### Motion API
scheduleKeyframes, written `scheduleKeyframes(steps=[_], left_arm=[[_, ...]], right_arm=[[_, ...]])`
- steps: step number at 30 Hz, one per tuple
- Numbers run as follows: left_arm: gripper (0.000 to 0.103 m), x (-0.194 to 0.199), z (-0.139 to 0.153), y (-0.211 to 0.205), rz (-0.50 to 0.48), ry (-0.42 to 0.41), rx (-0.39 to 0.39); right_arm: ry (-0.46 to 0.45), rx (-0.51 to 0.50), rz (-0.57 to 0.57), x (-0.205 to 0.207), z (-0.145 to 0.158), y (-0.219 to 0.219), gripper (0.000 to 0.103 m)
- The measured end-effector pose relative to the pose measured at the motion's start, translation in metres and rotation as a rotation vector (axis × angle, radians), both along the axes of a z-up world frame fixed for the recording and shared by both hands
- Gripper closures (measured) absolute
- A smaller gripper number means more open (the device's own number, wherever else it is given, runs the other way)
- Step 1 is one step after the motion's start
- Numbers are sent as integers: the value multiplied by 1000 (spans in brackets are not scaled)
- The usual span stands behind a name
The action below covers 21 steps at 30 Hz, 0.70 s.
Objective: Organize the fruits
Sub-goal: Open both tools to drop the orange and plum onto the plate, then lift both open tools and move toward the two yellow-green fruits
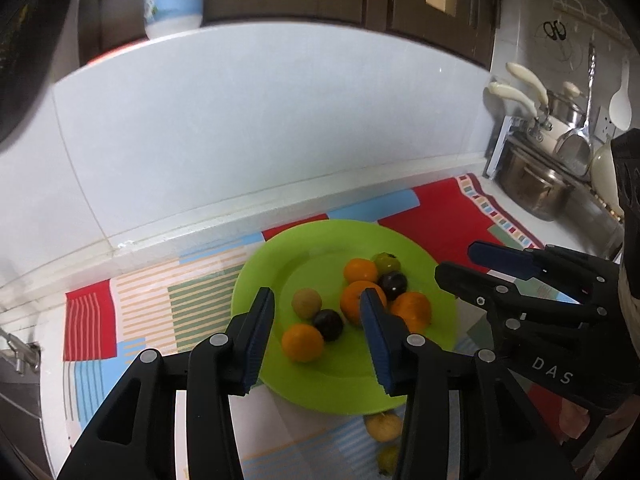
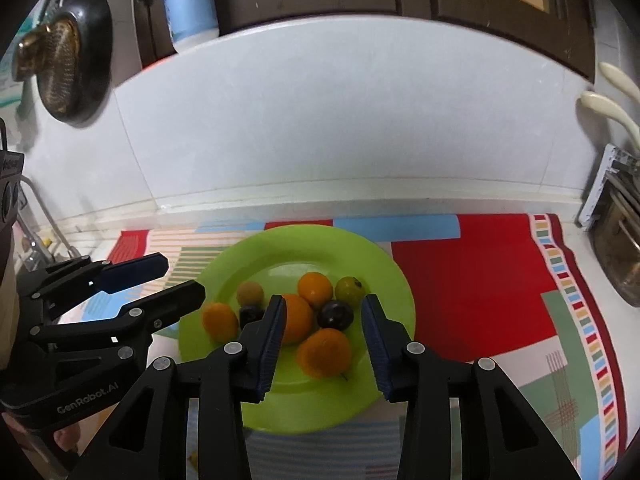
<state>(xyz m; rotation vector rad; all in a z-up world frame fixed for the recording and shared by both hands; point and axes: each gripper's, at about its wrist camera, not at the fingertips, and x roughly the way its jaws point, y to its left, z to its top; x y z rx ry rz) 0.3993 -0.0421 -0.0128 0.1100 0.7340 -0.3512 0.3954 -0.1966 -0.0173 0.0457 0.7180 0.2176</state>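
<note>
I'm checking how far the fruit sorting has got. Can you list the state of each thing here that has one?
Green plate: on the patterned cloth, holding eight fruits.
Oranges: four, all on the plate.
Dark plums: two, on the plate.
Two yellowish fruits: off the plate, on the cloth at its near edge.
Left hand-held gripper: open, empty, over the plate.
Right hand-held gripper: open, empty, over the plate.

Fruit-crowded plate (image 2: 384, 264); bare cloth (image 2: 472, 292) rightward

The black left gripper with blue pads (image 1: 316, 308) and the matching black right gripper (image 2: 324, 314) tilt downward side by side, jaws parted with nothing gripped between them.
</note>
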Motion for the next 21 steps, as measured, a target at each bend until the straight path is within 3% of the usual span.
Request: scheduleKeyframes(steps=[11, 21], left_arm=[[57, -44, 21, 4, -2, -40, -21], [57, -76, 9, 6, -16, -46, -5]], right_arm=[[-51, 20, 33, -42, 25, -1, 63], [-27, 3, 53, -71, 19, -1, 63]])
